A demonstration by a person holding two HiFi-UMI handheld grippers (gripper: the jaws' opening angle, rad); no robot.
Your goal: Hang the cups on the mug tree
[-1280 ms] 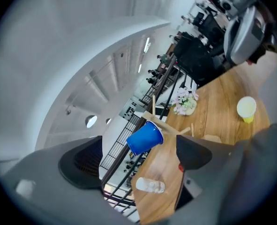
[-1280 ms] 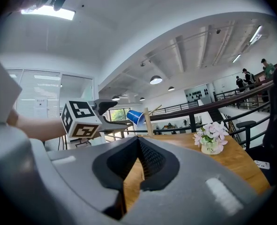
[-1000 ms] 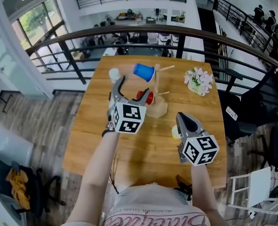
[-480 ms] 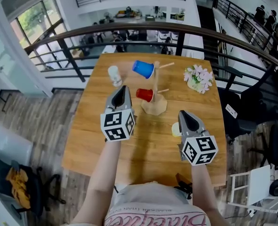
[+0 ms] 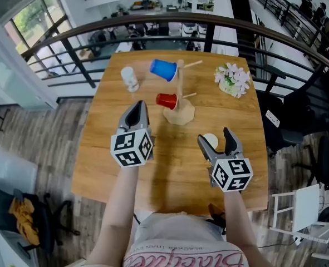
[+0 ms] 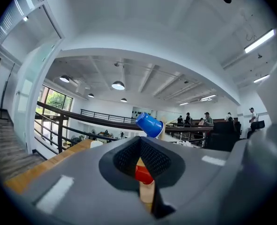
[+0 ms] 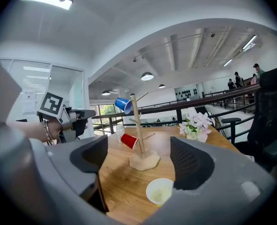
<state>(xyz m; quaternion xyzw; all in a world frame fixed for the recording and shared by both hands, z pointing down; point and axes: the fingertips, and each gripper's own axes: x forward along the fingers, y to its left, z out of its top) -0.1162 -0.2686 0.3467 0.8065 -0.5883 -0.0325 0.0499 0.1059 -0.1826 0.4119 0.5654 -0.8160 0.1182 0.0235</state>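
1. Right gripper view shows the right gripper [image 7: 139, 158] with its jaws wide apart; they have just been opening. A pale yellow cup [image 7: 159, 191] stands upright on the table, low between the two pads, and neither pad presses on it.
2. From where the left gripper [image 6: 141, 149] looks, its jaws are closed together and grip nothing. The red cup [image 6: 143, 173] shows beyond them, through the notch between the pads.
3. Seen from the head view, both grippers hang over the near half of the wooden table [image 5: 108, 149]. The left gripper [image 5: 136, 111] is well apart from the right gripper [image 5: 215, 141], and the yellow cup [image 5: 210, 141] sits just at the right one's tips.
4. The tabletop is warm, plank-grained wood. It stands against a curved black railing [image 5: 97, 35] on a gallery, with an open office below and grey wood flooring [image 5: 36, 132] alongside. A pot of pink-white flowers [image 5: 232, 80] stands at the far right corner, and a white chair [image 5: 306, 216] is off to the right.
5. The mug tree [image 5: 179, 88] is pale wood, an upright pole on a rounded base, standing mid-table beyond the grippers.
6. A blue cup [image 5: 163, 69] hangs tilted on an upper peg on the tree's left side. The red cup [image 5: 166, 100] hangs tilted on a lower peg on the same side.
7. A white cup [image 5: 130, 78] stands on the table to the left of the tree, apart from it.
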